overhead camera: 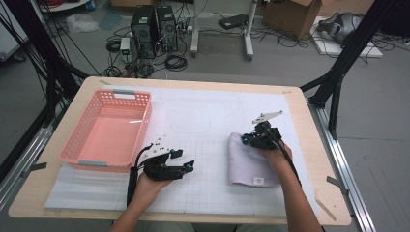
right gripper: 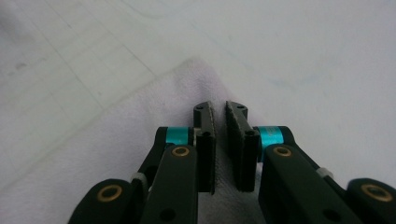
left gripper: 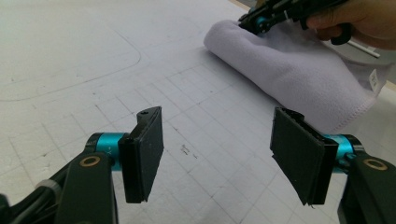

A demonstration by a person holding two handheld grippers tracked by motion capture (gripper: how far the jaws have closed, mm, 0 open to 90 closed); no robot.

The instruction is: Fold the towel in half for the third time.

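A folded pale lilac cloth (overhead camera: pixel 250 163) lay on the white gridded mat (overhead camera: pixel 208 193), right of the middle and toward the near edge of the wooden table (overhead camera: pixel 309 145), with a small white label at its near right corner. The right gripper (overhead camera: pixel 255 139) was at the cloth's far end, its body and grey plate rising behind it, the person's right hand (overhead camera: pixel 275 157) resting over the fabric. In the right gripper view the two black jaws stood almost together with only a thin slit between their pads, and a raised ridge of the cloth ran up into that slit; whether the pads actually pressed the fabric could not be told for certain, though they looked pinched on it. The left gripper (overhead camera: pixel 188 166) was held just above the mat, left of the cloth and well apart from it, pointing right toward it, in the person's left hand (overhead camera: pixel 150 183). In the left gripper view its jaws were spread wide with bare gridded mat between them, and the cloth and the other gripper showed farther off at the upper right. A pink plastic basket (overhead camera: pixel 77 145) sat at the left side of the table, its near rim just left of the left gripper.
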